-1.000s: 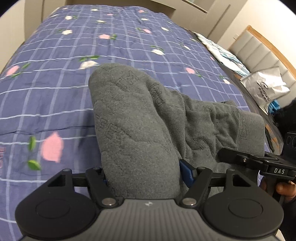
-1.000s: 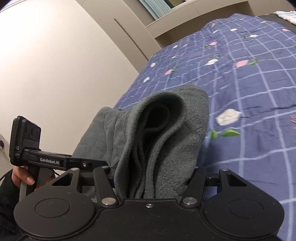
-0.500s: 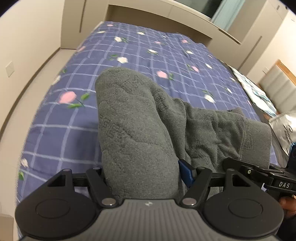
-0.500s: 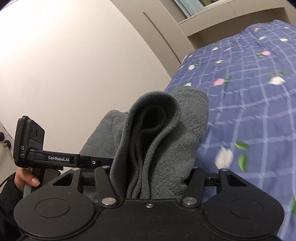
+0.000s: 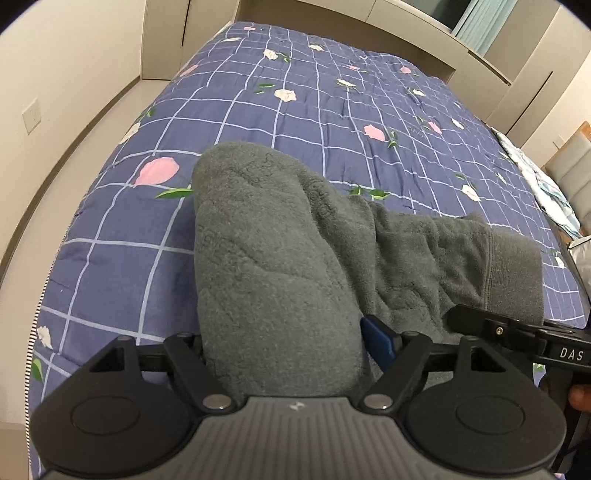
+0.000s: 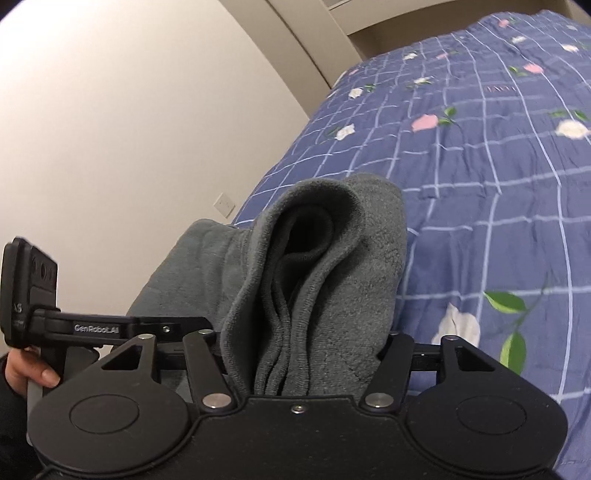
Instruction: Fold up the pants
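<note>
The grey fleece pants (image 5: 280, 266) are folded into a thick bundle and held up above the bed. My left gripper (image 5: 284, 350) is shut on one end of the bundle, which drapes over and hides its fingers. My right gripper (image 6: 306, 350) is shut on the other end, where several folded layers of the pants (image 6: 317, 280) show edge-on. The right gripper's body (image 5: 517, 336) shows at the right in the left wrist view. The left gripper's body (image 6: 96, 326) shows at the left in the right wrist view.
A blue checked quilt with flowers (image 5: 332, 110) covers the bed below. Its left edge (image 5: 55, 266) drops to the floor by a cream wall (image 6: 129, 129). Cupboards (image 5: 369, 22) stand behind the bed. A pillow (image 5: 546, 192) lies at far right.
Both grippers have carried the pants bundle to the left, toward the bed's left edge. The wall and floor now show more. The grips have not changed.
</note>
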A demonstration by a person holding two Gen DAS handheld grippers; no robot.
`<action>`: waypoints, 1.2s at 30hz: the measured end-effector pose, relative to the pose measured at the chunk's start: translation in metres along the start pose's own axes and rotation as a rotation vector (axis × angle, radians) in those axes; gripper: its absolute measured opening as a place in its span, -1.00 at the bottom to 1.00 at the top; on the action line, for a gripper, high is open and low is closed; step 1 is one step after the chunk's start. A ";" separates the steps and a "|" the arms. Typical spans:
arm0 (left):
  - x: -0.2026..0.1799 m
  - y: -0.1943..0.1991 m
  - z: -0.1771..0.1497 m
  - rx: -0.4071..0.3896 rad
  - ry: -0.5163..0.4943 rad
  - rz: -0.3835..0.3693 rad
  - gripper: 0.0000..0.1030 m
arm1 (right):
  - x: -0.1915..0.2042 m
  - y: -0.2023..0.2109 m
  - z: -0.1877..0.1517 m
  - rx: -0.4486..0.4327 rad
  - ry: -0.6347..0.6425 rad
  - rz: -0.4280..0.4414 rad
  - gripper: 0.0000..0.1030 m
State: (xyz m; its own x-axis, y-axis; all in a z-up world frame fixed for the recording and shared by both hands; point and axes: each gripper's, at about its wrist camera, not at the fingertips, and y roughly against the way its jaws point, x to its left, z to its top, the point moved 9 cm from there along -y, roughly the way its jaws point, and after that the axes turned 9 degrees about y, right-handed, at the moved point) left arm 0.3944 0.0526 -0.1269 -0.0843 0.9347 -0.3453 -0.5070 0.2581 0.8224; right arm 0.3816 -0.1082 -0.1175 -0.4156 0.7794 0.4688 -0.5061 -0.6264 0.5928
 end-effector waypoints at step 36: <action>-0.031 0.182 -0.088 -0.460 -0.101 0.161 0.99 | 0.107 0.174 -0.055 -0.363 0.269 -0.344 0.99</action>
State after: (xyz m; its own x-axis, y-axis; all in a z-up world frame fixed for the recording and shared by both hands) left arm 0.2295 0.0495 -0.0063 -0.1206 0.9788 -0.1656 -0.8221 -0.0050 0.5694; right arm 0.2080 -0.1343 -0.0001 -0.3344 0.9393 0.0769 -0.8542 -0.3366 0.3963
